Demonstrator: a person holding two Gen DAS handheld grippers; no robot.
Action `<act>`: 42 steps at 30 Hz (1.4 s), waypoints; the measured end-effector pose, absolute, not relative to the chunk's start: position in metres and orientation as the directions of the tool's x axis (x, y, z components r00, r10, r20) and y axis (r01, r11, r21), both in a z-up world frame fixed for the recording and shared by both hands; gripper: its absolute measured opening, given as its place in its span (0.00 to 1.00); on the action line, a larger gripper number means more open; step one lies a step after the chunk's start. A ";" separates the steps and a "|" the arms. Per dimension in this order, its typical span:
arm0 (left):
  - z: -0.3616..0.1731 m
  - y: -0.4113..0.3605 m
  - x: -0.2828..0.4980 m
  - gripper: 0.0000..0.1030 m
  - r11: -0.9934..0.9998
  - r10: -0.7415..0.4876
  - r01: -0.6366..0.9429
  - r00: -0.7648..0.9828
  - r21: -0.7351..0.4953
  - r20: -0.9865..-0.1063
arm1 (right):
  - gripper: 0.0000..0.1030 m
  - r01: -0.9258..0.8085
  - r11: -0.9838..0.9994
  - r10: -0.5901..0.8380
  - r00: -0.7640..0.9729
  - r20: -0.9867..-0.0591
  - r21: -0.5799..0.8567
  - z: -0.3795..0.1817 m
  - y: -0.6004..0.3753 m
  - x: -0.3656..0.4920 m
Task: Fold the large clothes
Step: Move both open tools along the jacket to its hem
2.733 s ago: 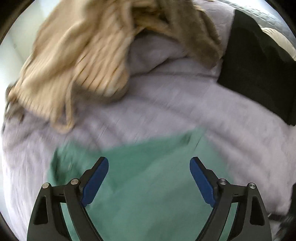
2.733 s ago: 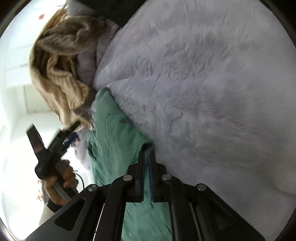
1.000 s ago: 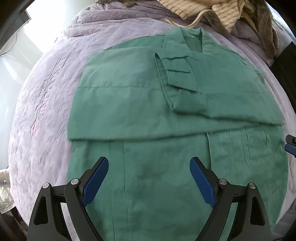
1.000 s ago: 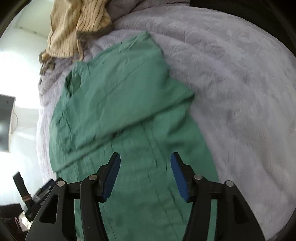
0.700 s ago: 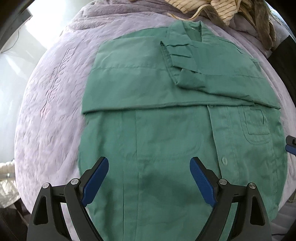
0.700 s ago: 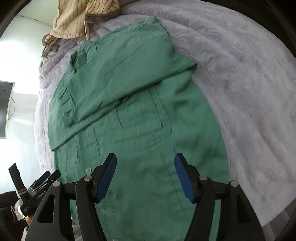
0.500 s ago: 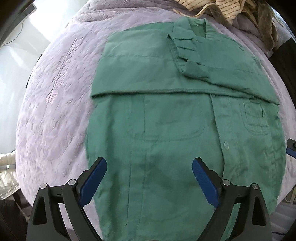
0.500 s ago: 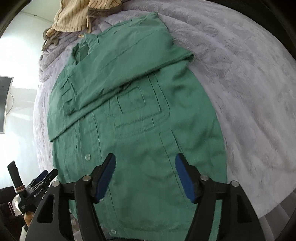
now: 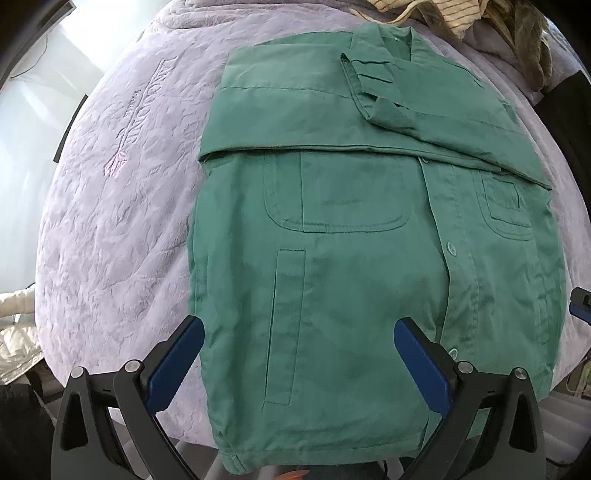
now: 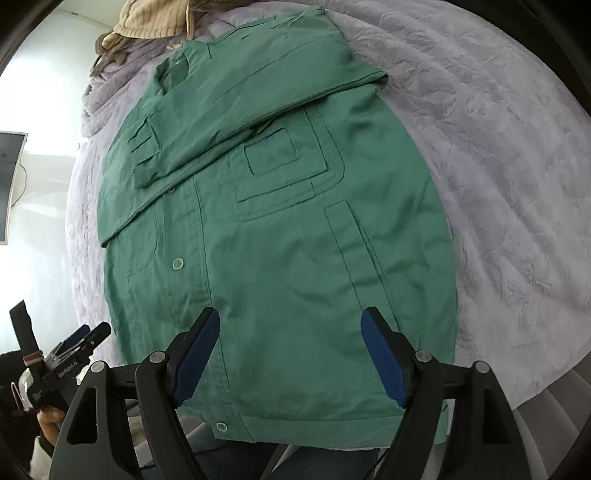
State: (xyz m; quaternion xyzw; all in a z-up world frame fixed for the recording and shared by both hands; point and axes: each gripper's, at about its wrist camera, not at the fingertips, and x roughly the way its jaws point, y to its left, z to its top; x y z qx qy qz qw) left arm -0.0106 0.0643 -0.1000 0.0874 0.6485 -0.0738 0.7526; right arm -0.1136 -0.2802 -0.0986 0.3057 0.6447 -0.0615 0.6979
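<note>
A green button shirt (image 9: pixel 351 258) lies flat on a lilac quilt (image 9: pixel 122 206), front up, both sleeves folded across the chest. Its hem hangs at the near edge. My left gripper (image 9: pixel 295 354) hovers above the lower left part of the shirt, its jaws opening wide with nothing between them. The same shirt (image 10: pixel 280 236) fills the right wrist view, where my right gripper (image 10: pixel 290 347) hangs over the lower right part, jaws opening, pads clear of the cloth. The left gripper (image 10: pixel 74 350) also shows at the lower left there, held by a hand.
A beige striped knit garment (image 9: pixel 443 14) lies bunched beyond the collar, seen too as the beige garment (image 10: pixel 155 18) at the top of the right wrist view. A dark item (image 9: pixel 565 110) sits at the right. The quilt's near edge (image 10: pixel 535 391) drops off below the hem.
Both grippers have drawn back toward the hem and risen a little, so more of the shirt's lower front shows. Both pairs of jaws stand wider than before.
</note>
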 end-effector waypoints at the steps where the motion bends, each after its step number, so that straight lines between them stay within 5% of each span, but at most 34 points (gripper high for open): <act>1: -0.100 0.065 -0.011 1.00 0.973 0.003 0.228 0.146 0.037 -0.989 | 0.84 0.480 0.806 0.309 0.158 -0.938 0.346 -0.099 -0.279 -0.115; 23: -0.115 0.084 -0.026 1.00 0.985 0.032 0.167 0.105 0.050 -0.994 | 1.00 0.514 0.792 0.323 0.104 -0.941 0.329 -0.118 -0.283 -0.140; 37: -0.160 0.154 -0.058 1.00 0.979 -0.113 0.168 -0.031 -0.116 -0.993 | 1.00 0.602 0.758 0.270 0.059 -0.961 0.250 -0.140 -0.349 -0.202; 42: -0.180 0.174 -0.066 1.00 0.971 -0.213 0.088 -0.106 -0.222 -0.971 | 1.00 0.672 0.638 0.439 0.085 -0.895 0.376 -0.168 -0.359 -0.234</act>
